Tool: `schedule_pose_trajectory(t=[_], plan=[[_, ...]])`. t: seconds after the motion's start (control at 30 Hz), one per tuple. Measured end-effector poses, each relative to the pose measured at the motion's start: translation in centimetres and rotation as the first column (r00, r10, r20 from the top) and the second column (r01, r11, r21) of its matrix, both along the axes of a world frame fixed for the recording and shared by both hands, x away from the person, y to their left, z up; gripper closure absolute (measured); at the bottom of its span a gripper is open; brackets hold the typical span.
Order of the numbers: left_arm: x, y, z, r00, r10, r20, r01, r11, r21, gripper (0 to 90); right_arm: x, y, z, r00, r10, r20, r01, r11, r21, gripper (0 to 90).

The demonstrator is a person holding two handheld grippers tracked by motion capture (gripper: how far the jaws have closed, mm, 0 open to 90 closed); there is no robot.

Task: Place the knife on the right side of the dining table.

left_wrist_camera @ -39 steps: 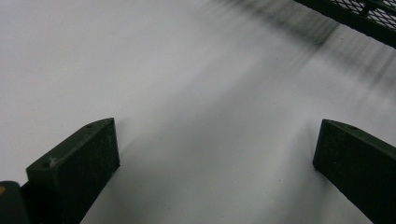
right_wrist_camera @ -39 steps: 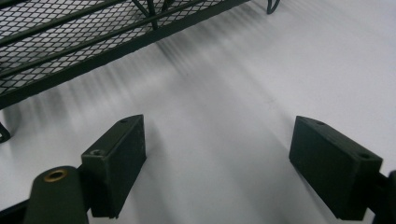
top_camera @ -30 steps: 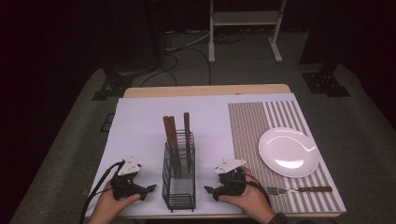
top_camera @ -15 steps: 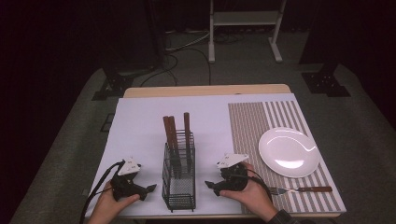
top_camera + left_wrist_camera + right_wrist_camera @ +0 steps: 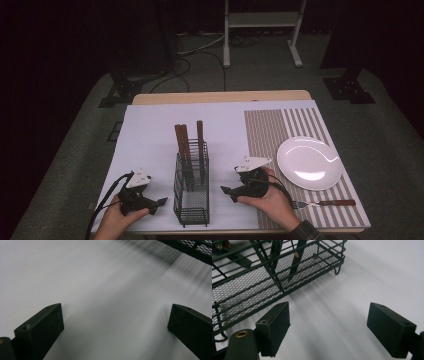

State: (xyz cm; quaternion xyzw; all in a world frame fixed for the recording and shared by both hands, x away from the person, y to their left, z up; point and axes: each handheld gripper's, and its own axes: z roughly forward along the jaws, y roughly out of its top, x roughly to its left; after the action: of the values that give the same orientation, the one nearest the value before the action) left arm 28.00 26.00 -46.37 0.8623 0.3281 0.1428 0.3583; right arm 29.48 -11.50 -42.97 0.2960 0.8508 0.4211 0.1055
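Left hand-held gripper (image 5: 161, 202) low on the white worktop (image 5: 150, 135), jaws wide apart on nothing, pointing right at the black wire caddy (image 5: 191, 192). In the caddy, three brown-handled utensils (image 5: 188, 142) upright, handles up; right hand-held gripper (image 5: 226, 192) likewise spread and empty, pointing left. Farther right, striped mat (image 5: 265, 130), white plate (image 5: 309, 162), fork (image 5: 325, 203) lengthwise left-right, tines left; dark room behind.

parted jaws beside wire basket (image 5: 274, 277)
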Motion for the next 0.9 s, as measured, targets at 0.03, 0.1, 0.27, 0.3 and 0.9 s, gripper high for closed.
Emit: schedule_pose_trajectory(t=[0.03,0.1,0.27,0.3,0.9], plan=[[0.0,0.0,0.0,1.0,0.0,0.0,0.0,1.0,0.0,0.0,0.1,-0.1,0.1,1.0,0.0,0.004,0.0,1.0,0.002,16.9],[0.0,0.0,0.0,1.0,0.0,0.001,0.0,1.0,0.0,0.0,0.2,-0.1,0.4,1.0,-0.004,0.007,0.004,1.0,0.008,16.9],[0.0,0.0,0.0,1.0,0.0,0.0,0.0,1.0,0.0,0.0,0.5,-0.4,0.9,0.9999,-0.007,0.013,0.007,1.0,0.018,16.9],[0.0,0.0,0.0,1.0,0.0,0.0,0.0,1.0,0.0,0.0,0.6,-0.5,1.1,0.9999,-0.011,0.013,0.01,1.0,0.022,16.9],[0.0,0.0,0.0,1.0,0.0,0.001,0.0,1.0,-0.001,0.0,1.9,-0.6,3.9,0.9981,-0.033,0.052,0.029,0.997,0.076,17.2]])
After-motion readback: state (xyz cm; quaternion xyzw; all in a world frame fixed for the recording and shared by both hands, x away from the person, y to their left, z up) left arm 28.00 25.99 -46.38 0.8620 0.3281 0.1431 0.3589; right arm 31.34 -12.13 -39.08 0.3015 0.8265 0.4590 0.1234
